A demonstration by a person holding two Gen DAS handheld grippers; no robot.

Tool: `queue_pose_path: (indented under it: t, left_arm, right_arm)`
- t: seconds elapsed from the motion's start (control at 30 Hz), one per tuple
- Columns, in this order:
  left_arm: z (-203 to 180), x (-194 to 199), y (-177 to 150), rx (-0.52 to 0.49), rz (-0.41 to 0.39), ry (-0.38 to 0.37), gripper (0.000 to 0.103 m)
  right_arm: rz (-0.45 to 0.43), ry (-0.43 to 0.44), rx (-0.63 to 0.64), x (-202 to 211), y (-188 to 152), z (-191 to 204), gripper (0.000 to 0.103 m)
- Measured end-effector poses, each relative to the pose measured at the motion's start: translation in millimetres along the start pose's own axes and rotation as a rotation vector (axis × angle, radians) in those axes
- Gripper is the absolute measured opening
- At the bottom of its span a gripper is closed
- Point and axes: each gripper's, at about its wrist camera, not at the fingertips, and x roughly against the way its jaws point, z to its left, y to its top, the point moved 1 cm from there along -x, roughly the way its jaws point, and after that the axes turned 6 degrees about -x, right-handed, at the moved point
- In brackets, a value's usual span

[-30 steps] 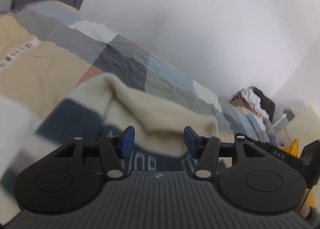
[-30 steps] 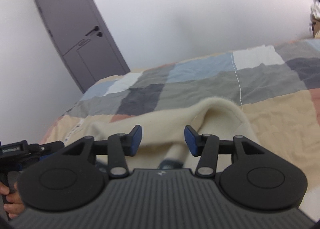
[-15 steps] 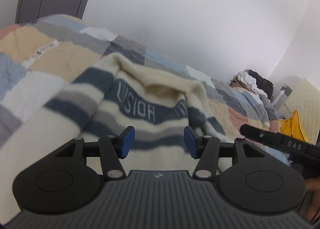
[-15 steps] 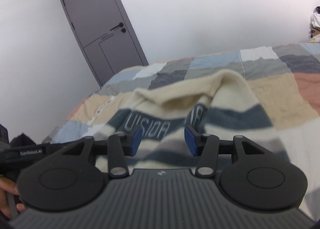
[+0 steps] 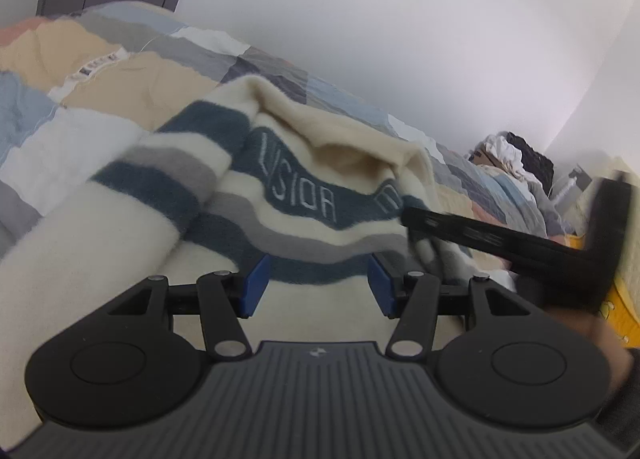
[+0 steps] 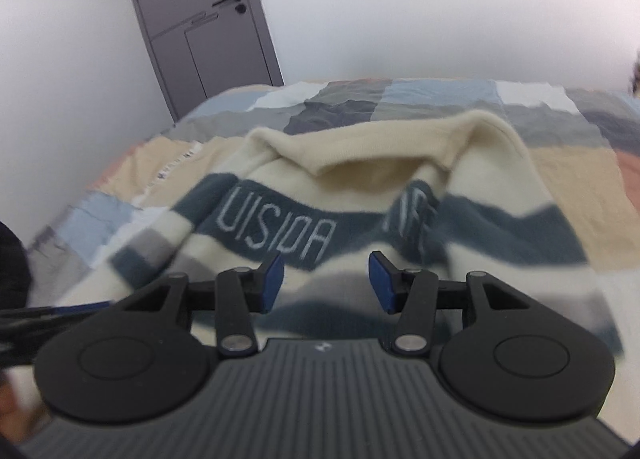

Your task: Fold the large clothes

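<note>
**A:** Item one, the sweater (image 6: 360, 211): cream knit, navy and grey bands, lettering across the chest. Where is it now?

**B:** On the patchwork bed (image 6: 560, 163), collar end towards the grey door (image 6: 200, 19). A second ago only a plain cream fold filled both your views; now the lettered band and stripes lie face up in front of you. Both your hands have pulled back from the collar and dropped a little, so the garment reads as laid out, not carried.

**A:** Item two, your left claw (image 5: 318, 287)?

**B:** Blue pads parted about halfway, no cloth pinched between them; the knit lies beyond and beneath the tips. Unchanged across the second.

**A:** Item three, your right claw (image 6: 326, 283)?

**B:** Likewise part open and empty, hanging over the lower stripes. Seen from the left wrist, it crosses near the sweater's right shoulder, blurred.

**A:** Meaning for the fold?

**B:** Judged: spreading looks done, no fold yet made. The collar is rumpled and a sleeve bunches on the door side of the lettering, so you probably want a smoothing pass before you take an edge.
</note>
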Motion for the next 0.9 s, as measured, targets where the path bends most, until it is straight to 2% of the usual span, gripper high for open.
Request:
queue_pose_path:
  t: [0.13,0.33,0.43,0.53,0.77,0.9]
  left_arm:
    - [15,-6,4,0.036,-0.017,-0.003,0.060]
    - [39,-24,8,0.063,-0.006,0.021,0.060]
    - [50,-35,6,0.095,0.006,0.016,0.060]
    - [62,-43,7,0.167,-0.012,-0.009,0.060]
    - [70,-51,7,0.204,-0.058,-0.047,0.060]
    - [73,-53,6,0.220,-0.070,-0.061,0.060]
  right_arm:
    - [0.015,-0.010,-0.031,-61,12,0,0.050]
    - [-0.006,-0.063,0.019,-143,29,3,0.049]
    - [-0.006,-0.125,0.038,-175,37,0,0.047]
    - [-0.027,-0.172,0.021,-199,50,-6,0.046]
    - [-0.159,-0.195,-0.048,-235,91,-25,0.044]
    - [-0.185,-0.239,-0.051,-254,109,-31,0.044]
